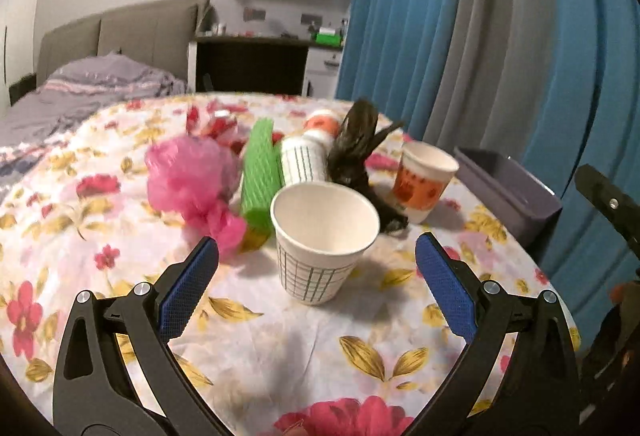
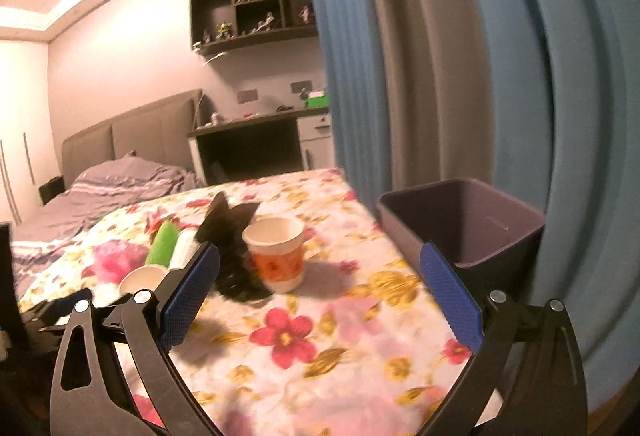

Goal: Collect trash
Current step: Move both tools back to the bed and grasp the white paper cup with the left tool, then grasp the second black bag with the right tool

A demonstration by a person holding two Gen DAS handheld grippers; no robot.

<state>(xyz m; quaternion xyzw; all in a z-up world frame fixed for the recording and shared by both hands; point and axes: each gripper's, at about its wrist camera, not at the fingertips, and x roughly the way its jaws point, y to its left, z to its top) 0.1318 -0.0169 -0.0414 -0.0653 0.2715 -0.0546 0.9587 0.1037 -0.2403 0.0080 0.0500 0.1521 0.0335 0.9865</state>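
The left gripper (image 1: 316,268) is spread wide and empty; the grid cup (image 1: 320,236) stands upright just ahead, centred between its jaws. The right gripper (image 2: 320,276), also wide and empty, faces the orange cup (image 2: 278,256), further off; the bin (image 2: 472,228) lies ahead-right.

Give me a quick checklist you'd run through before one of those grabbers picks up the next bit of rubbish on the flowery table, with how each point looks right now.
1. Left gripper jaws wide and empty: ok.
2. Right gripper jaws wide and empty: ok.
3. White grid-patterned paper cup upright, just ahead of the left jaws, nothing touching it: ok.
4. White paper cup with orange print free to grab: not ok, the crumpled black plastic bag is pressed against its side.
5. Dark purple plastic bin open at the table's edge: ok.
6. Room inside the bin: cannot tell, its bottom is hidden.
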